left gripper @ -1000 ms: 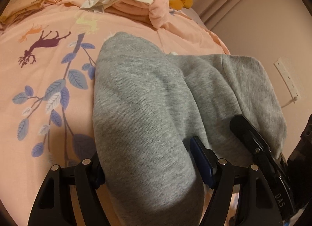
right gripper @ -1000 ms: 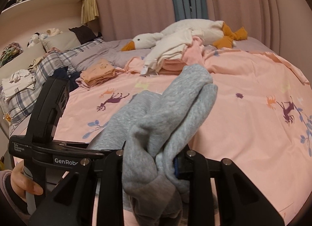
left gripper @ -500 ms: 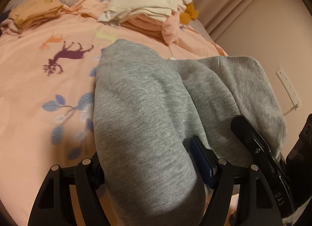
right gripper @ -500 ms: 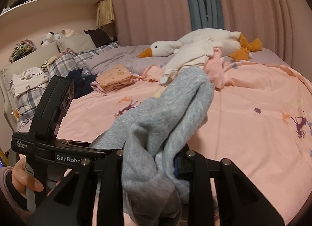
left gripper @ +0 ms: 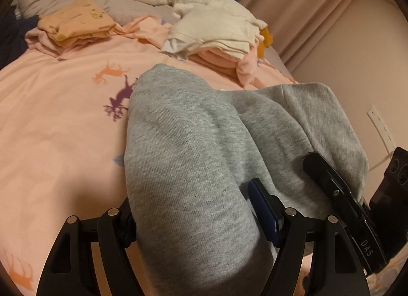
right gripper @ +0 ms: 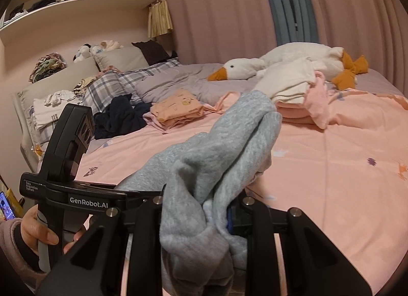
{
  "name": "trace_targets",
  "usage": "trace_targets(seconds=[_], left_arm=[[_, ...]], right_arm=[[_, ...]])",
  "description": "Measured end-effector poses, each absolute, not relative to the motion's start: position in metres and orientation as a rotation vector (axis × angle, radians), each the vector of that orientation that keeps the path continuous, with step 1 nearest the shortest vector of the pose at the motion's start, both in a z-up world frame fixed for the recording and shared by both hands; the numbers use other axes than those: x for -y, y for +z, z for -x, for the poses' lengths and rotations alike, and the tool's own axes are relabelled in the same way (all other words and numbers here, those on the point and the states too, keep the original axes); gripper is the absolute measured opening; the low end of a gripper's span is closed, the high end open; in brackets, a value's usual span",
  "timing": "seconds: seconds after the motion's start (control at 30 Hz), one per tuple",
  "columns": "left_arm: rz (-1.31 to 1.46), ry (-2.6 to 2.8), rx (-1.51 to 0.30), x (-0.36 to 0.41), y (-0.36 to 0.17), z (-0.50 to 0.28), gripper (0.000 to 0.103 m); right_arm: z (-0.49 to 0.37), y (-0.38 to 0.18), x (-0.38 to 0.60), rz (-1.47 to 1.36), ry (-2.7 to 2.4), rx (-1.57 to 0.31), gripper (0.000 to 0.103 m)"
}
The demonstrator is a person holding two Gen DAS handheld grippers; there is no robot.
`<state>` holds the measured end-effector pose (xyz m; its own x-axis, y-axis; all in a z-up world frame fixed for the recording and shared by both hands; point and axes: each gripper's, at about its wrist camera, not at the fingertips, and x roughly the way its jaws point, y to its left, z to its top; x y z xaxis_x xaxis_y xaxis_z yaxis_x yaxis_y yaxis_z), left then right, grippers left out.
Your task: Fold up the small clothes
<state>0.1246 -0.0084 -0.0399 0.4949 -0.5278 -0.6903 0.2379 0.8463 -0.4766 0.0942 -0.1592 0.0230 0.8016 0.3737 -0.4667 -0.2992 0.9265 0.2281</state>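
A grey sweatshirt-knit garment (left gripper: 193,148) hangs bunched between both grippers above the pink bed cover (left gripper: 51,122). My left gripper (left gripper: 196,222) is shut on one thick fold of it. My right gripper (right gripper: 199,206) is shut on another bunch of the same grey garment (right gripper: 229,143), whose end sticks up ahead of the fingers. The right gripper's body (left gripper: 339,194) shows at the right in the left wrist view. The left gripper's body (right gripper: 68,163) and the hand holding it show at the left in the right wrist view.
A folded orange stack (right gripper: 176,112) and a cream-and-pink stack (right gripper: 295,94) lie far on the bed, with a plush goose (right gripper: 293,63) behind. Dark clothes (right gripper: 119,117), plaid pillows and shelves stand at the left. A wall with a socket (left gripper: 380,127) is at the right.
Both grippers have risen and tilted up with the grey garment, so more of the far bed, goose and shelves is in view. Both grips are unchanged.
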Motion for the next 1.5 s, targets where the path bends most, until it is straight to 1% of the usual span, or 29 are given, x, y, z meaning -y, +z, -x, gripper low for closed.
trace_targets(seconds=[0.8,1.27,1.5], left_arm=[[0.318,-0.422,-0.935,-0.012,-0.047,-0.152,0.074],[0.291,-0.408,-0.992,-0.007,-0.06,-0.157,0.075],[0.273,-0.371,-1.026,-0.006,-0.073,-0.156,0.075]], right_arm=[[-0.132,0.013,0.134,-0.184,0.437,-0.541,0.025],[-0.137,-0.011,0.141,-0.234,0.413,-0.6,0.025],[-0.133,-0.028,0.148,-0.273,0.379,-0.67,0.028]])
